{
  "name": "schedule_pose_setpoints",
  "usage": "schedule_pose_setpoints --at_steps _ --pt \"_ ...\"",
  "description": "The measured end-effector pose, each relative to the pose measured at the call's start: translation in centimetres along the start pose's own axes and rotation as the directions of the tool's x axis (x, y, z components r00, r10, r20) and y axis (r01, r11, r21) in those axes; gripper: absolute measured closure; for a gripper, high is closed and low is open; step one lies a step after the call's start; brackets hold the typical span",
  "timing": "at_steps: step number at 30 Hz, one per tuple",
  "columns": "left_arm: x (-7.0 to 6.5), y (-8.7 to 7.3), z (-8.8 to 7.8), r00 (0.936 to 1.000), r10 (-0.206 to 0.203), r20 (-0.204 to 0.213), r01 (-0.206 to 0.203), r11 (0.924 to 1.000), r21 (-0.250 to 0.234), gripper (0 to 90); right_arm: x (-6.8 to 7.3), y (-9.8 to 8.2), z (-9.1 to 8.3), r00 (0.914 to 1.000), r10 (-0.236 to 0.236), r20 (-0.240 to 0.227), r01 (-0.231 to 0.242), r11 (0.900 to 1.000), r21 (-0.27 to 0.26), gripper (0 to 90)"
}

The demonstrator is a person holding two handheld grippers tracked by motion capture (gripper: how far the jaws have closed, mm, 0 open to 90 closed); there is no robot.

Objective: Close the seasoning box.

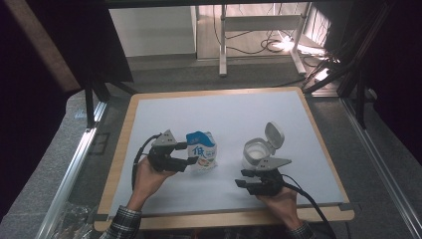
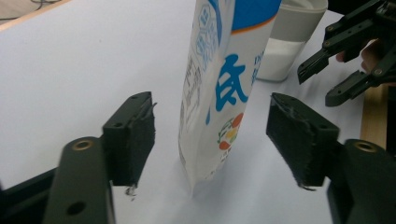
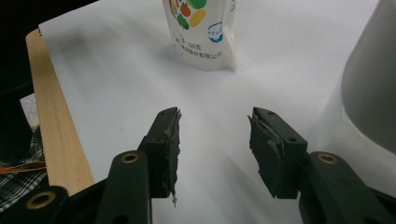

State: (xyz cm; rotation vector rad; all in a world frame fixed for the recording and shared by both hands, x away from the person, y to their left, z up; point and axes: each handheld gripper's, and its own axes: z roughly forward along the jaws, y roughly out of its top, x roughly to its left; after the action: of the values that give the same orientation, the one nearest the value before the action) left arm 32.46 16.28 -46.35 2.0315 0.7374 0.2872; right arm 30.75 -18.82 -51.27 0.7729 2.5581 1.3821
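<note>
Two grippers, jaws parted, holding nothing | left gripper point(image 1: 191, 155) straddles pouch point(image 1: 202, 151) untouched | right gripper point(image 1: 245, 180) near table edge point(image 1: 224, 217)

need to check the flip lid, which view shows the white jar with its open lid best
The high view: the white plastic jar appears whole there, lid hinged up, white contents visible. The left gripper view catches just its lower body behind the blue-and-white pouch. The right gripper view has a blurred grey-white edge.
</note>
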Motion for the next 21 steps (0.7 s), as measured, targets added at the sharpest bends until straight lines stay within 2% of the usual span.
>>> schedule_pose_setpoints --at_steps 3,7,13,21 --pt "-0.2 -0.6 -0.1 0.9999 -0.007 -0.012 0.007 1.0000 0.006 26.6 0.0 -0.1 -0.2 1.0000 0.001 0.001 -0.001 1.000 0.002 54.8" --pt "-0.4 -1.6 0.0 0.9995 -0.032 -0.007 0.032 0.9990 0.030 22.6 -0.2 -0.2 -0.5 1.0000 0.006 0.005 -0.006 1.000 0.002 57.6" --pt "-1.0 -3.2 0.1 0.9980 -0.038 -0.051 0.041 0.9979 0.050 16.6 -0.4 -0.4 -0.9 0.9999 0.017 0.004 -0.017 1.000 0.004 63.6" --pt "-1.1 -5.4 0.5 0.9921 -0.081 -0.096 0.088 0.9931 0.077 10.3 -0.6 -0.7 -1.3 0.9996 0.024 0.011 -0.024 1.000 0.008 67.8"
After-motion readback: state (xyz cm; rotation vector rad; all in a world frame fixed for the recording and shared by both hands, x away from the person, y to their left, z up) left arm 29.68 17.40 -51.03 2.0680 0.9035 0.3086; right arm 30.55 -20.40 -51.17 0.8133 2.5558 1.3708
